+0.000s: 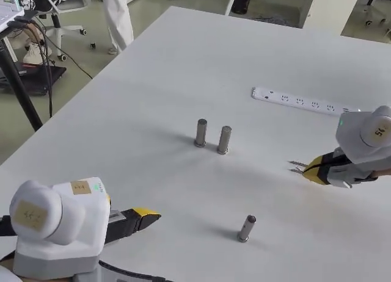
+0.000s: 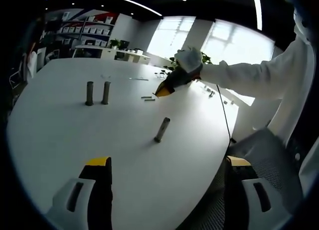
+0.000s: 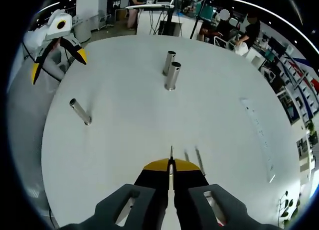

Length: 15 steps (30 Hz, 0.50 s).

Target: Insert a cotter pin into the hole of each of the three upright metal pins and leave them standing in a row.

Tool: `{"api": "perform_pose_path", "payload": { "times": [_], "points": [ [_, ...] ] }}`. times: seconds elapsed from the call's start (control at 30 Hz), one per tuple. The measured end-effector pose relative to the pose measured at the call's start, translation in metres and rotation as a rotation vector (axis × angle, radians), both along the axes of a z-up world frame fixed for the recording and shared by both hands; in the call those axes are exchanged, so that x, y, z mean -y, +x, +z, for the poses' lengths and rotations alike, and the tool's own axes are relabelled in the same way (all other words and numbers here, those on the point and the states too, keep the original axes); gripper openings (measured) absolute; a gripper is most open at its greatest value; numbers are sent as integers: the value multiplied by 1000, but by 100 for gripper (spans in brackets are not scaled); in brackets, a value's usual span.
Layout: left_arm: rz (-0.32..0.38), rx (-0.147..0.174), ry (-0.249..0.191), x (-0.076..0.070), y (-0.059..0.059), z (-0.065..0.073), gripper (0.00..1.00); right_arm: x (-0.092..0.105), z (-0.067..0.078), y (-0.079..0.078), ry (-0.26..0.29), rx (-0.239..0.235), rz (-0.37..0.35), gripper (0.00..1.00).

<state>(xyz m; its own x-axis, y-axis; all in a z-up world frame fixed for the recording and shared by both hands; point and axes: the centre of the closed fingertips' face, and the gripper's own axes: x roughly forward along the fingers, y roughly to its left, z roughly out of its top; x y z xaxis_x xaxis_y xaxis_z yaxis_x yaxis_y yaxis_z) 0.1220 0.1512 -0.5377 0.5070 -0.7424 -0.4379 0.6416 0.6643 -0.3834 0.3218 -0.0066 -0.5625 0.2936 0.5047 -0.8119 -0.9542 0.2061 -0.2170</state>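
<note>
Right hand-held gripper (image 3: 171, 166) pinches a cotter pin (image 3: 171, 152); left hand-held gripper (image 2: 168, 163) gapes empty.

White table (image 1: 122, 111) — two metal pins (image 1: 201, 133) standing together, third pin (image 1: 247, 227) apart; power strip (image 1: 299, 101), cotter pins (image 3: 199, 161) lying flat.

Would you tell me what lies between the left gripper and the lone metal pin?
Nothing: bare table separates the left gripper from the lone pin, as the left gripper view shows.
</note>
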Motion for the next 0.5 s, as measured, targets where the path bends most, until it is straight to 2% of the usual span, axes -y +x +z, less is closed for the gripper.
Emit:
{"api": "perform_pose_path", "payload": {
  "times": [0.07, 0.1, 0.27, 0.3, 0.33, 0.37, 0.43, 0.5],
  "points": [
    [-2, 11, -15, 3, 2, 4, 91, 1, 6, -3, 22, 21, -1, 0],
    [0, 31, -40, 7, 5, 9, 88, -1, 12, -8, 37, 38, 2, 0],
    [12, 15, -83, 16, 15, 16, 85, -1, 31, -25, 113, 91, -24, 0],
    [10, 9, -89, 17, 16, 17, 84, -1, 33, -28, 121, 100, -23, 0],
    [6, -13, -103, 21, 16, 17, 83, -1, 35, -32, 133, 106, -23, 0],
    [4, -55, -132, 25, 16, 18, 82, -2, 38, -37, 157, 112, -25, 0],
    [-3, -52, -155, 30, 23, 24, 77, -3, 43, -47, 191, 124, -30, 0],
    [2, -63, -186, 34, 29, 30, 71, -3, 47, -55, 210, 139, -35, 0]
  ]
}}
